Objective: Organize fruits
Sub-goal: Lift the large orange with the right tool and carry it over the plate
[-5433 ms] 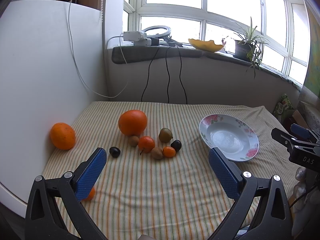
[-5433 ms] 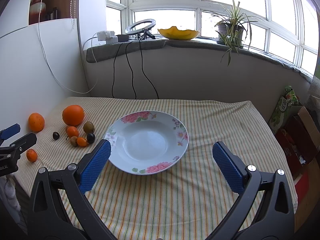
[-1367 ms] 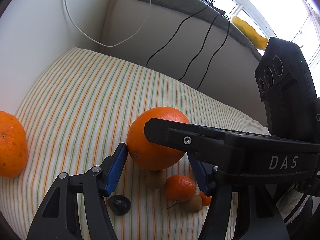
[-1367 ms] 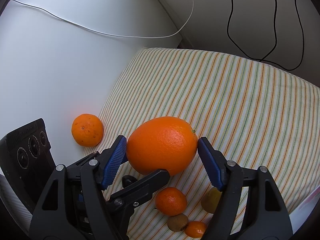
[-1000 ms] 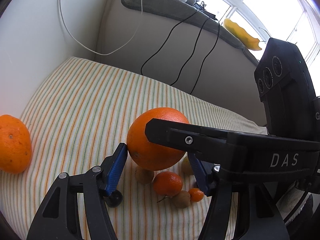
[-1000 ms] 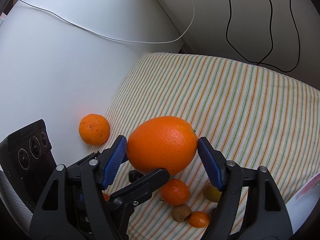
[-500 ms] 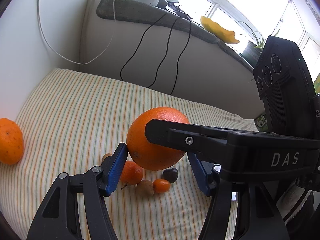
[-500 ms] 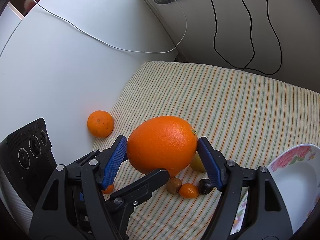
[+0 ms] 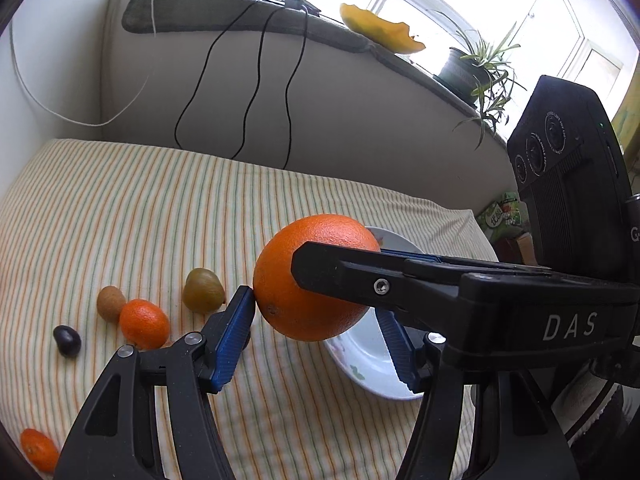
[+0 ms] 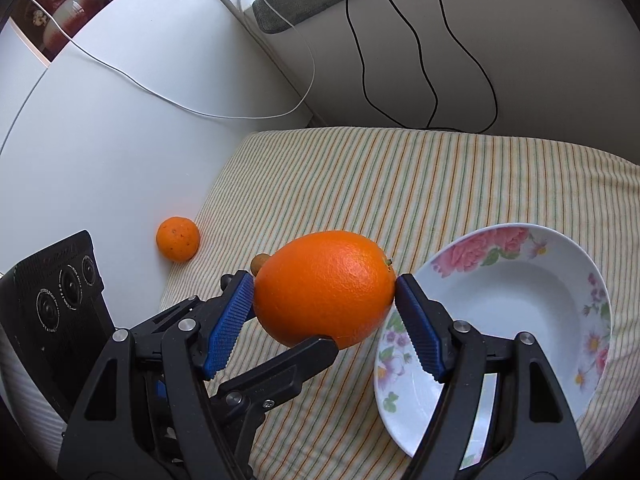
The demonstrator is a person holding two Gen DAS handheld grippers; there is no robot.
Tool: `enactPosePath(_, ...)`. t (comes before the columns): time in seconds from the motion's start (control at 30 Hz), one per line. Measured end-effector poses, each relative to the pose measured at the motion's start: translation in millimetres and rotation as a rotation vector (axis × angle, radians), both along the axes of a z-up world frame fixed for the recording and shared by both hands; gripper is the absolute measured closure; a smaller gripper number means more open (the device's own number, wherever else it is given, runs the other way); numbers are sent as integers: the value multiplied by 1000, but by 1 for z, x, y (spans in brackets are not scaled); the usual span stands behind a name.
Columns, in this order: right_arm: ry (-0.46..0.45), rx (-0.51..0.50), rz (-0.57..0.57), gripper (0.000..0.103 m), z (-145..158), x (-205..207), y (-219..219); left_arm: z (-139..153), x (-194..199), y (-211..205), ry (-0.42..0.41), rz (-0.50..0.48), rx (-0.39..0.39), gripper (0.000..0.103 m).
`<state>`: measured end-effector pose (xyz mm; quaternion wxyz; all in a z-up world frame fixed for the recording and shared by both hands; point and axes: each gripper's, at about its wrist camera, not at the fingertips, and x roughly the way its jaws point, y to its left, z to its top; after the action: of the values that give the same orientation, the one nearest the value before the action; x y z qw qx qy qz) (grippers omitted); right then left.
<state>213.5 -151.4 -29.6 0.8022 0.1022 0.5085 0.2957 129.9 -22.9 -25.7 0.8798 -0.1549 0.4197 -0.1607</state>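
A large orange (image 9: 316,320) hangs above the striped cloth, clamped from two sides at once. My left gripper (image 9: 314,306) is shut on it, blue pads against its flanks. My right gripper (image 10: 322,282) is shut on the same large orange (image 10: 324,284), and one of its black fingers (image 9: 400,276) crosses in front of the fruit. The flowered white plate (image 10: 512,300) lies just right of the orange; the plate's rim (image 9: 368,364) shows below it. Left on the cloth are a green kiwi (image 9: 202,290), a brown kiwi (image 9: 110,303), a mandarin (image 9: 144,323) and a dark plum (image 9: 67,340).
A medium orange (image 10: 178,238) rests against the white cabinet side (image 10: 100,140) at the cloth's left edge. A small orange fruit (image 9: 38,448) lies near the front left corner. Black cables (image 9: 256,92) hang from the sill, which bears a yellow dish (image 9: 380,32) and a potted plant (image 9: 476,64).
Both grippers have carried the large orange up and to the right, away from the small fruits. The plate has come into view beside and beneath it.
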Motion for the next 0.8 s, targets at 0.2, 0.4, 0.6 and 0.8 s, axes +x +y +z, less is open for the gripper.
enactPosePath(0.2, 3, -11, -48, 27, -3, -7, -28, -8, 17, -28, 23, -42, -6, 41)
enactPosePath(0.4, 28, -14, -92, 27, -17, -7, -47, -17, 27, -54, 43, -72, -11, 41)
enactPosePath(0.6, 38, -14, -122, 27, -23, -1, -66, -23, 33, -74, 52, -88, -17, 41)
enactPosePath(0.8, 65, -3, -142, 27, -33, -1, -84, -29, 40, -87, 75, -105, -1, 41)
